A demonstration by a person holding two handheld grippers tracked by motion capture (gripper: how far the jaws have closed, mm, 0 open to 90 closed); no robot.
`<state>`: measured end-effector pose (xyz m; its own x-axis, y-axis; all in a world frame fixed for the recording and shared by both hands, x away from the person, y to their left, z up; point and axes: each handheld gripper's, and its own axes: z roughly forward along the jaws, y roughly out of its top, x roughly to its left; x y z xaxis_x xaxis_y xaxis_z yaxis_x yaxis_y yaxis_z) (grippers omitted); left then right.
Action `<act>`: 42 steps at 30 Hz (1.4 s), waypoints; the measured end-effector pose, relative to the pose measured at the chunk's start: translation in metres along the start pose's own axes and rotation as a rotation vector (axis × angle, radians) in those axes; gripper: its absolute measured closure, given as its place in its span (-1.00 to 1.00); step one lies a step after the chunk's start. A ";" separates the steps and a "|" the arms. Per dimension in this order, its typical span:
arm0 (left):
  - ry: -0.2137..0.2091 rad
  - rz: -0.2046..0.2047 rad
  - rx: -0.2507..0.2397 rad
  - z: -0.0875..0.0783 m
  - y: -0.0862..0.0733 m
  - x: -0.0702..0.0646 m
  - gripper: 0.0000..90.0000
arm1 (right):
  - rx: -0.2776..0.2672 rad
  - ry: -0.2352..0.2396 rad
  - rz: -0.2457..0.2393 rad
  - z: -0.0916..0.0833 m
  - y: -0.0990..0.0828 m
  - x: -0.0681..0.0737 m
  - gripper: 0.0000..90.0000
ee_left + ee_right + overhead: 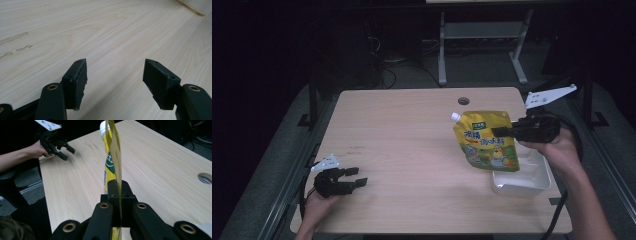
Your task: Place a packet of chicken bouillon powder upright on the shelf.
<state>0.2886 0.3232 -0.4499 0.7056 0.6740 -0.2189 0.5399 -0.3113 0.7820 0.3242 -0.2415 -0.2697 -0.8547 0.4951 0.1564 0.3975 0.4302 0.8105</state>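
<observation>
A yellow spouted pouch (pixel 488 140) with a white cap hangs in the air over the table's right side, above a white tray (pixel 522 183). My right gripper (pixel 498 131) is shut on the pouch's right edge; in the right gripper view the pouch (pixel 113 157) stands edge-on, pinched between the jaws at my right gripper (pixel 119 195). My left gripper (pixel 358 177) rests low at the table's front left, open and holding nothing. In the left gripper view my left gripper (pixel 115 75) has its jaws spread wide over bare wood.
The light wooden table (pixel 402 130) has a round cable hole (pixel 463 101) near its far edge. Faint scuff marks (pixel 15 40) lie on the wood ahead of the left gripper. A desk frame (pixel 482 45) stands on the floor behind the table.
</observation>
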 end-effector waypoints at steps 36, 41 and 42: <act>-0.003 0.007 0.017 0.003 0.000 -0.002 -0.24 | -0.052 -0.102 0.104 -0.055 -0.059 -0.019 0.99; -0.003 0.009 0.017 0.003 0.000 -0.002 -0.24 | -0.051 -0.099 0.111 -0.050 -0.065 -0.022 0.99; -0.002 0.007 0.016 0.003 0.000 -0.002 -0.24 | -0.052 -0.098 0.115 -0.049 -0.066 -0.022 0.99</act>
<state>0.2885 0.3197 -0.4517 0.7105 0.6701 -0.2149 0.5424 -0.3269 0.7739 0.3004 -0.3179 -0.2986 -0.7671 0.6110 0.1957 0.4707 0.3287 0.8188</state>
